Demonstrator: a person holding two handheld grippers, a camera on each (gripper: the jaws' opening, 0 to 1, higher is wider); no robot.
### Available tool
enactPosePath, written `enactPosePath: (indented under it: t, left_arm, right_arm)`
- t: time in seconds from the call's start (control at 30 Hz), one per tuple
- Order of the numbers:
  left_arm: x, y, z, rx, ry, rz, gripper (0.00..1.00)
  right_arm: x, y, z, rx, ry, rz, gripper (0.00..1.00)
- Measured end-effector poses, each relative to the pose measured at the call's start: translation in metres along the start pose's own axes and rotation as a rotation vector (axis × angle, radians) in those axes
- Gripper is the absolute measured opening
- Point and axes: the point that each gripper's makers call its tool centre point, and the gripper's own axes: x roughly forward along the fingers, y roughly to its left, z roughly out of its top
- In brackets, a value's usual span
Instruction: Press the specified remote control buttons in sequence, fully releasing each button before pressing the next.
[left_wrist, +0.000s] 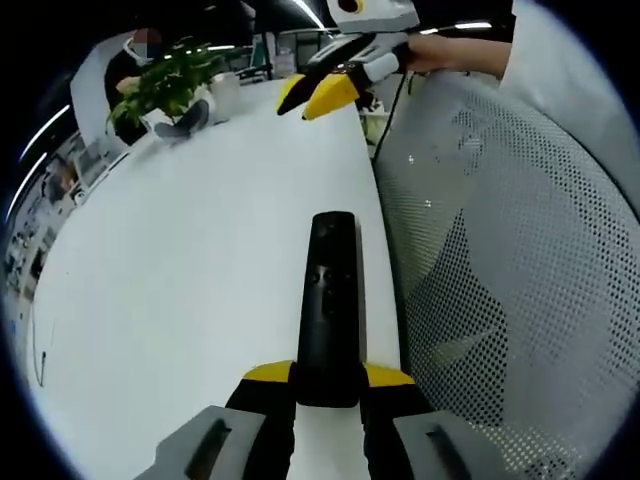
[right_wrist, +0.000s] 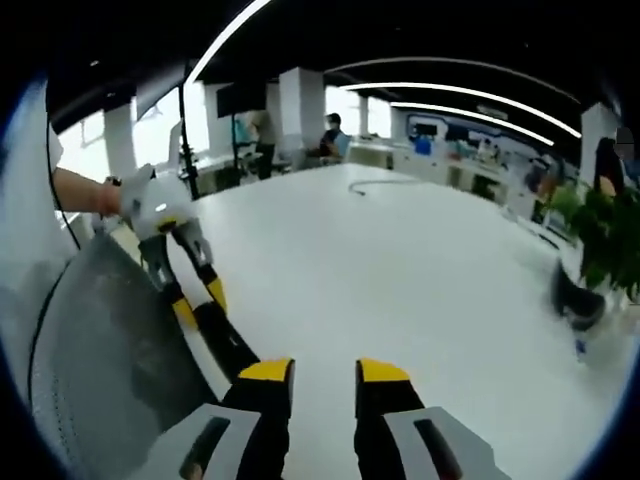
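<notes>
Right now the left gripper (left_wrist: 327, 385) clamps the near end of the black remote (left_wrist: 330, 300), whose long axis runs straight out from the jaws over the white table (left_wrist: 180, 290) near its edge. The right gripper (right_wrist: 325, 380) hovers apart, jaws slightly open and empty. It must reach across to the remote (right_wrist: 225, 345) to press.

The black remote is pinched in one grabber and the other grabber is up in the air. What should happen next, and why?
Probably bring the right gripper down toward the remote's buttons. The left gripper already clamps the remote by its near end over the white table, button side facing up, while the right gripper hangs far past the remote's tip, touching nothing.
</notes>
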Motion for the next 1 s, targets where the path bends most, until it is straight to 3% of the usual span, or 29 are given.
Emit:
enactPosePath:
  t: [0.23, 0.47, 0.5, 1.0]
  left_arm:
    - [0.0, 0.0, 0.001, 0.001, 0.006, -0.003, 0.23]
    - [0.0, 0.0, 0.0, -0.006, -0.008, -0.003, 0.23]
    - [0.0, 0.0, 0.0, -0.006, -0.007, -0.003, 0.23]
    - [0.001, 0.0, 0.0, 0.004, 0.046, -0.012, 0.23]
  right_arm:
    - [0.018, 0.027, -0.008, -0.116, 0.117, 0.155, 0.09]
    - [0.036, 0.043, -0.03, -0.185, 0.238, 0.254, 0.01]
    - [0.034, 0.047, -0.038, -0.197, 0.287, 0.273, 0.01]
    - [0.055, 0.053, -0.05, -0.312, 0.373, 0.304, 0.0]
